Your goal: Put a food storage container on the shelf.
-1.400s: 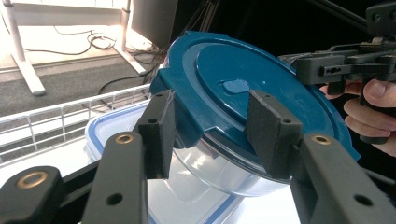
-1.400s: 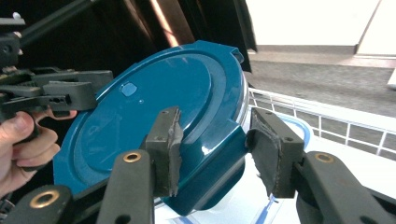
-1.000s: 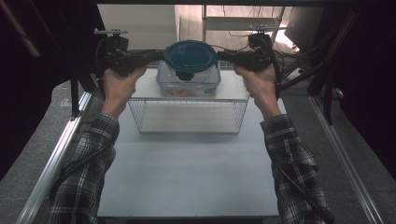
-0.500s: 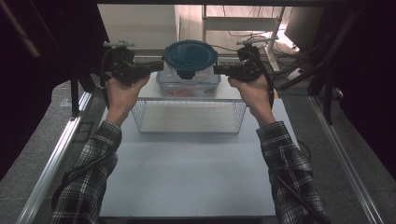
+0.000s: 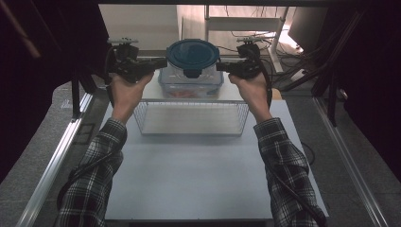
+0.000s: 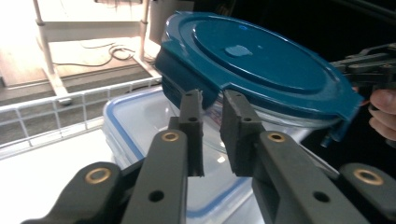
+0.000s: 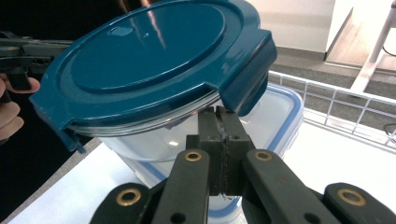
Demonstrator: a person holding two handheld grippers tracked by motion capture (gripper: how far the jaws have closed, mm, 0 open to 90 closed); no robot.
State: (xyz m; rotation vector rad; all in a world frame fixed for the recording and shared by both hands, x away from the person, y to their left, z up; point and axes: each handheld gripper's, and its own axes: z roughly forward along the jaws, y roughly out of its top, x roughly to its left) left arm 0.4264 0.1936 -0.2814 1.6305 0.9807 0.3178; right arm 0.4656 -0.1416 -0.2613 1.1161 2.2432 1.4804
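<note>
Bowl flanked above the box
Right gripper (image 7: 223, 122) pressed together under the lid's (image 7: 154, 56) 3 o'clock latch; left gripper (image 6: 212, 105) slightly apart at 9 o'clock. Keep the bowl (image 5: 191, 75) level over the box (image 6: 140, 135).

Plaid flannel sleeves (image 5: 97, 175), black hand-held gripper (image 6: 212, 128) with brass-coloured rivets, black trailing cable (image 5: 302, 198)

High view looks down; both gripper views closely share the blue-lidded container (image 5: 192, 64).

R tool (image 7: 225, 122) shut under blue lid (image 7: 154, 56).
</note>
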